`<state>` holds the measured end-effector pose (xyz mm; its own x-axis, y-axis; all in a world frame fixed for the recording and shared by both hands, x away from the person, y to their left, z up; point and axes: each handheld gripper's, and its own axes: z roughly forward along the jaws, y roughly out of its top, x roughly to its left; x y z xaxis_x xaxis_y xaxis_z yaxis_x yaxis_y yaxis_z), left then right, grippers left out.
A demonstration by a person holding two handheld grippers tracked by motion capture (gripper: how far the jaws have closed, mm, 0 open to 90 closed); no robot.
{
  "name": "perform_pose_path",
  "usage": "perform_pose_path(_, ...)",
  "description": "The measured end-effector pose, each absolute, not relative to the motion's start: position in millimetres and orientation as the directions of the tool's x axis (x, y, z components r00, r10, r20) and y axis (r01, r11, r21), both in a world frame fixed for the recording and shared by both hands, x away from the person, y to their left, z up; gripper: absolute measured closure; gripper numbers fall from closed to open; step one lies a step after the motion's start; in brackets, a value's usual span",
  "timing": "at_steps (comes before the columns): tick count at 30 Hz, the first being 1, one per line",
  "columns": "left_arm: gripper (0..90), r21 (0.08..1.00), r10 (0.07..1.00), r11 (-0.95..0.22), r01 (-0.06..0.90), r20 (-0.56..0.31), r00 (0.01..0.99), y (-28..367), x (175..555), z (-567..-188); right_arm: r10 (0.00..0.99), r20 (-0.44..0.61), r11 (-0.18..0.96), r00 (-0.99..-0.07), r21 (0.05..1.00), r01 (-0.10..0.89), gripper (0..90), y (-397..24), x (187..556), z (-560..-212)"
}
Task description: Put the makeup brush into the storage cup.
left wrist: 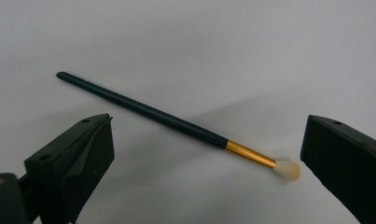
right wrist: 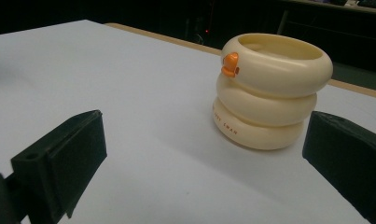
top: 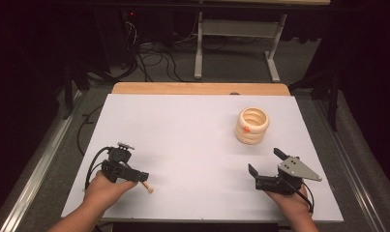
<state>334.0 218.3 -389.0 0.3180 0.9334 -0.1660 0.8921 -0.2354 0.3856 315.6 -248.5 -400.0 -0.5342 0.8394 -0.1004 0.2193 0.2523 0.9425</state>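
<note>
Cream ringed holder (right wrist: 272,91), one; one brush (left wrist: 176,122); left tool (left wrist: 204,158), right tool (right wrist: 204,163) wide

We see a slim makeup brush (left wrist: 176,123) lying flat on the white table (top: 192,130), its dark handle ending in a gold ferrule and a pale, fluffy tip. It rests near the table's front left. Well apart, toward the back right, a cream holder (top: 252,125) shaped like three stacked rings stands upright, an orange beak on its top ring.

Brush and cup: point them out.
brush (left wrist: 176,122), left gripper view, on the dark handle.
cup (right wrist: 274,84), right gripper view, on its ringed cream wall.
</note>
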Motion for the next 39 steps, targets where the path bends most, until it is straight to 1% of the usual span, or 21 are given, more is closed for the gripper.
perform_pose_path(6, 3.7, 0.349, 0.934, -0.235, 0.907, -0.178, 0.311, 212.5, 335.0, -389.6, 0.839, -0.099, 0.250, -0.535, 0.944, 0.216, 0.9, -248.3, 315.3, -399.8)
perform_pose_path(14, 3.8, 0.315, 0.933, -0.208, 0.926, -0.219, 0.285, 209.0, 332.3, -392.2, 0.839, -0.099, 0.249, -0.535, 0.944, 0.217, 0.9, -248.7, 315.5, -399.9)
perform_pose_path(19, 4.4, 0.291, 0.935, -0.212, 0.933, -0.218, 0.281, 206.1, 330.6, -393.6, 0.838, -0.098, 0.248, -0.536, 0.944, 0.215, 0.9, -248.1, 315.2, -399.9)
perform_pose_path(24, 5.0, 0.284, 0.930, -0.233, 0.930, -0.216, 0.299, 203.1, 329.8, -395.4, 0.838, -0.099, 0.249, -0.537, 0.945, 0.213, 0.9, -248.0, 315.3, -400.0)
perform_pose_path(29, 5.3, 0.278, 0.931, -0.230, 0.933, -0.215, 0.294, 201.7, 329.3, -397.3, 0.838, -0.099, 0.248, -0.536, 0.945, 0.214, 0.9, -248.4, 315.4, -400.0)
perform_pose_path(39, 10.9, 0.275, 0.935, -0.240, 0.931, -0.194, 0.298, 197.6, 328.7, -400.2, 0.837, -0.101, 0.250, -0.538, 0.945, 0.212, 0.9, -247.6, 315.5, -400.0)
